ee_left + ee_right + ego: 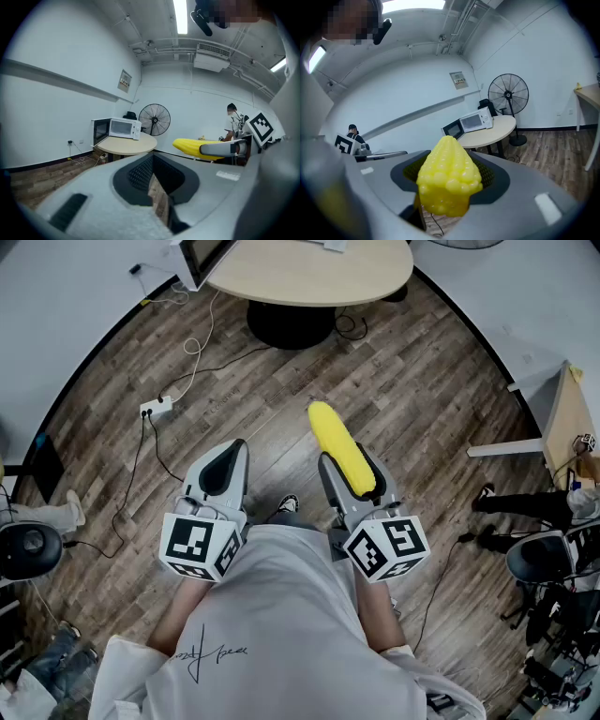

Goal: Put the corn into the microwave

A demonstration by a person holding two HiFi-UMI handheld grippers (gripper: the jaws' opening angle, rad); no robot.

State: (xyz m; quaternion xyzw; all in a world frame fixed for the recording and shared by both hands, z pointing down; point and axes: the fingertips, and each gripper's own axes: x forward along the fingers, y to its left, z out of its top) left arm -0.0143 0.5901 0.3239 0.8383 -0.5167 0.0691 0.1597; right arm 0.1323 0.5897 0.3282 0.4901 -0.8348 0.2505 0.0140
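Well, bright yellow, knobbly corn (pixel 341 448)

One corn (pixel 341 448), one microwave (pixel 116 128), one round table (pixel 127 144), one fan (pixel 154 120) and two tongs (pixel 232 454) (pixel 351 471)

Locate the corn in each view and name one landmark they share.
Head view: corn, right of centre, pointing up the picture.
Left gripper view: right of centre, lying level.
Right gripper view: bottom centre, between the jaws.
Shared landmark: the round table.
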